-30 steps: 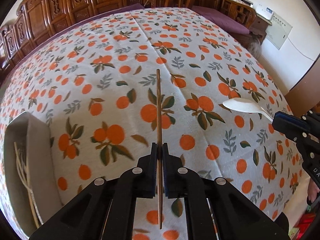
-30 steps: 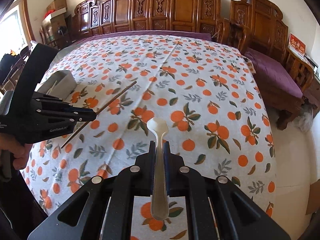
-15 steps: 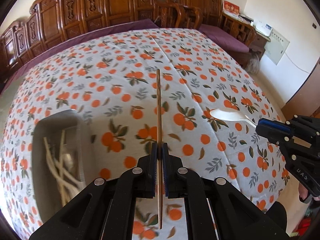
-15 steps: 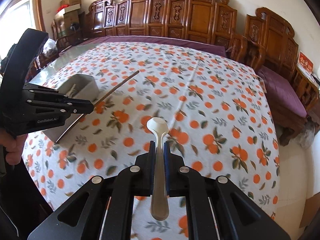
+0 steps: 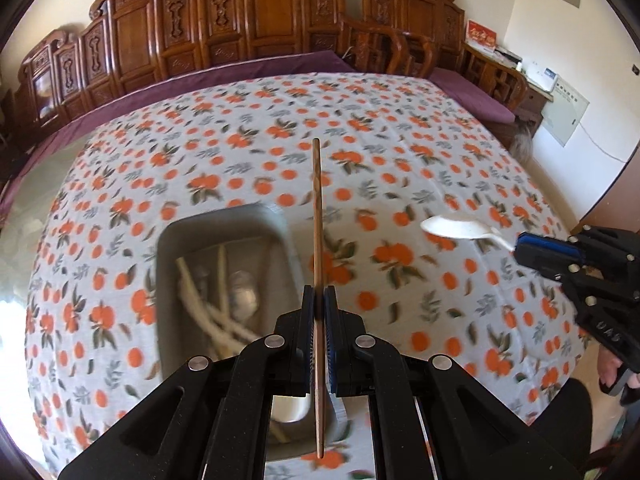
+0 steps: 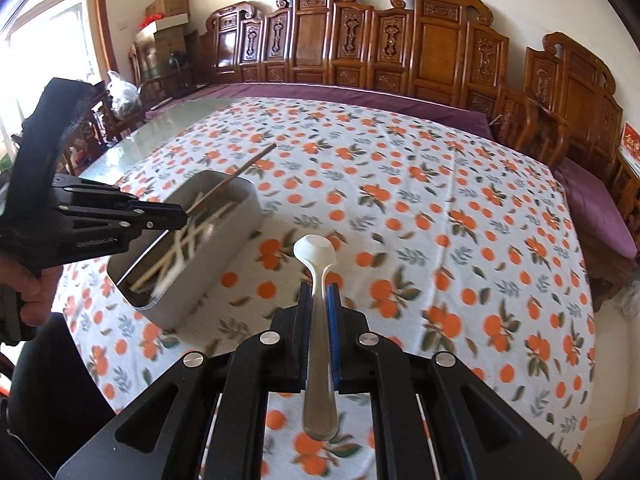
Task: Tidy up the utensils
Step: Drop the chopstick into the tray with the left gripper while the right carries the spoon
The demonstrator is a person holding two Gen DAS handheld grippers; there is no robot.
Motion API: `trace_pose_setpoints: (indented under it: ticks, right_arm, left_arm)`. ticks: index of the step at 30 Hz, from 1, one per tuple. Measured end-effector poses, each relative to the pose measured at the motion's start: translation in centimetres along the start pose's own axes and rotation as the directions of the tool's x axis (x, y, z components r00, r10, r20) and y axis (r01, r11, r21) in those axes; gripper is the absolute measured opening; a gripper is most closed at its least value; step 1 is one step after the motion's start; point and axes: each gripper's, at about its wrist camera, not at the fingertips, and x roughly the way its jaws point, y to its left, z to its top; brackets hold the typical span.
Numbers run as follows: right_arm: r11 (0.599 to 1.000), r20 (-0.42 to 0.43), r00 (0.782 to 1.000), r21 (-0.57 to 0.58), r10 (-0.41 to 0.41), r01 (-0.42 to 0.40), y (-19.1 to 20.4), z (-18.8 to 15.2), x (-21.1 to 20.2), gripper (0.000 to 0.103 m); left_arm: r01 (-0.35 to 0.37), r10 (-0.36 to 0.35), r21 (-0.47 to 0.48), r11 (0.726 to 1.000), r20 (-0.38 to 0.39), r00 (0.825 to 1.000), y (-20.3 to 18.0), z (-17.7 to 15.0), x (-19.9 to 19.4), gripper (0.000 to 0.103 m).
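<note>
My left gripper [image 5: 319,296] is shut on a brown wooden chopstick [image 5: 317,216] that runs straight ahead between its pads, above the right edge of a grey metal box [image 5: 224,216]. The box holds several pale chopsticks [image 5: 200,300] and a spoon. My right gripper [image 6: 319,292] is shut on a white spoon [image 6: 314,252], bowl forward, held over the tablecloth to the right of the grey box [image 6: 240,232]. In the right wrist view the left gripper [image 6: 182,216] hangs over the box with the brown chopstick [image 6: 248,164]. The left wrist view shows the right gripper [image 5: 520,246] and white spoon [image 5: 456,227] at right.
The table wears a white cloth with orange fruit print [image 5: 400,160]. Carved wooden chairs [image 6: 440,52] and a purple-cushioned bench [image 6: 596,200] ring the far side. A hand [image 6: 36,292] grips the left tool. Cardboard boxes [image 6: 168,12] stand in the back left corner.
Both grippers have travelled left and risen with their utensils. The grey box has come from the left edge to under the left gripper. Grips are unchanged.
</note>
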Motion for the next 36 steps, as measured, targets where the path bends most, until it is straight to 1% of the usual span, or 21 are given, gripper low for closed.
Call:
trace_pose_setpoints:
  ticks: [5,13,17,21,27,29,36]
  right_arm:
    - [1.0,0.006,1.0,0.005,0.027,-0.027,1.8,0.9,0.6,0.01]
    - [0.998,0.012,0.998,0.009,0.063,-0.063,3.8,1.9,1.3,0.01]
    - [0.997,0.011,0.997,0.006,0.08,-0.08,5.0,2.4,1.9,0.01]
    - [0.995,0.014,0.995,0.009,0.098,-0.099,6.2,3.1,2.5,0.01]
    - [0.992,0.012,0.992,0.02,0.122,-0.122,8.3,4.2,4.1,0.01]
    - [0.992,0.007,0.992,0.016,0.124,-0.124,9.2,4.6,4.8,0.01]
    - [0.995,-0.033,0.994,0.023,0.102,-0.102,11.5,5.6,8.4,0.01]
  left_arm:
    - [-0.015,0.015,-0.005,1.0,-0.04,0.999,2.7,-1.0,0.9,0.004]
    - [-0.039,0.038,-0.007,0.999,-0.085,0.996,4.2,-2.5,2.5,0.004]
    - [-0.054,0.053,-0.005,0.999,-0.094,0.994,4.8,-3.2,2.7,0.004]
    - [-0.052,0.049,-0.024,0.998,-0.101,0.994,5.7,-3.5,2.6,0.005]
    - [-0.051,0.047,-0.067,0.996,-0.071,0.996,7.3,-3.6,1.5,0.008]
    - [-0.053,0.049,-0.078,0.995,-0.058,0.997,7.8,-3.7,1.0,0.015]
    - [-0.063,0.062,-0.115,0.991,-0.015,0.998,9.8,-3.8,-1.2,0.016]
